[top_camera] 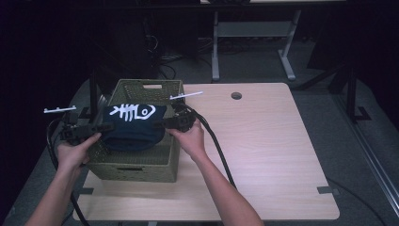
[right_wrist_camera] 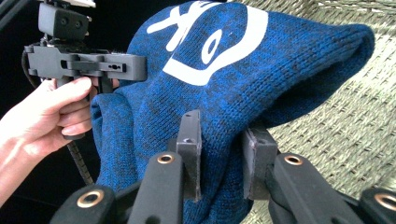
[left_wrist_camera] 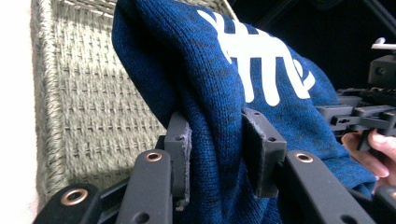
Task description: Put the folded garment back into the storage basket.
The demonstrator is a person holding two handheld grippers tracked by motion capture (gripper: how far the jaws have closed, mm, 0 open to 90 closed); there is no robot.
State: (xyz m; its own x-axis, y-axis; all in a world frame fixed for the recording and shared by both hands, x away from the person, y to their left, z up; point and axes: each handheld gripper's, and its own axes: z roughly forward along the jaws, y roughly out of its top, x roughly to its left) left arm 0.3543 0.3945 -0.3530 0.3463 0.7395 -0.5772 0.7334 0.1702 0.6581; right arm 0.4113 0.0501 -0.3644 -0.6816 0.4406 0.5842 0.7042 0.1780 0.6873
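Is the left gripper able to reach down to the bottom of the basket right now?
Probably not: the left gripper is shut on the blue knit hat, which hangs over the woven basket and blocks the way down.

One beanie [top_camera: 133, 127] – one basket [top_camera: 141, 165] – two grippers.
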